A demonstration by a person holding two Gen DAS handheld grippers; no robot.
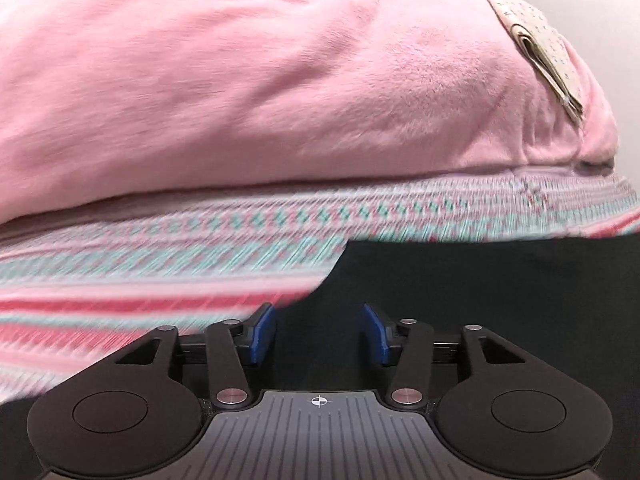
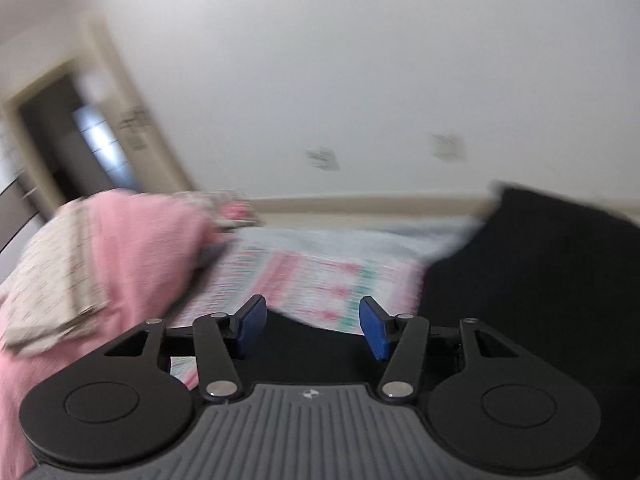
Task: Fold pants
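The black pants (image 1: 480, 288) lie on a patterned pink and teal bedsheet (image 1: 160, 264), filling the lower right of the left wrist view. My left gripper (image 1: 319, 332) is open, just above the pants' edge, with nothing between its blue pads. In the right wrist view the black pants (image 2: 532, 280) lie at the right and under the gripper. My right gripper (image 2: 313, 326) is open and empty, low over the pants, pointing toward the wall. Both views are motion-blurred.
A big pink plush blanket (image 1: 260, 80) is heaped behind the sheet, with a folded cream spotted cloth (image 1: 536, 40) on it. Both also show at the left in the right wrist view, blanket (image 2: 148, 248) and cloth (image 2: 52, 276). A white wall (image 2: 360, 60) and doorway (image 2: 68, 140) lie beyond.
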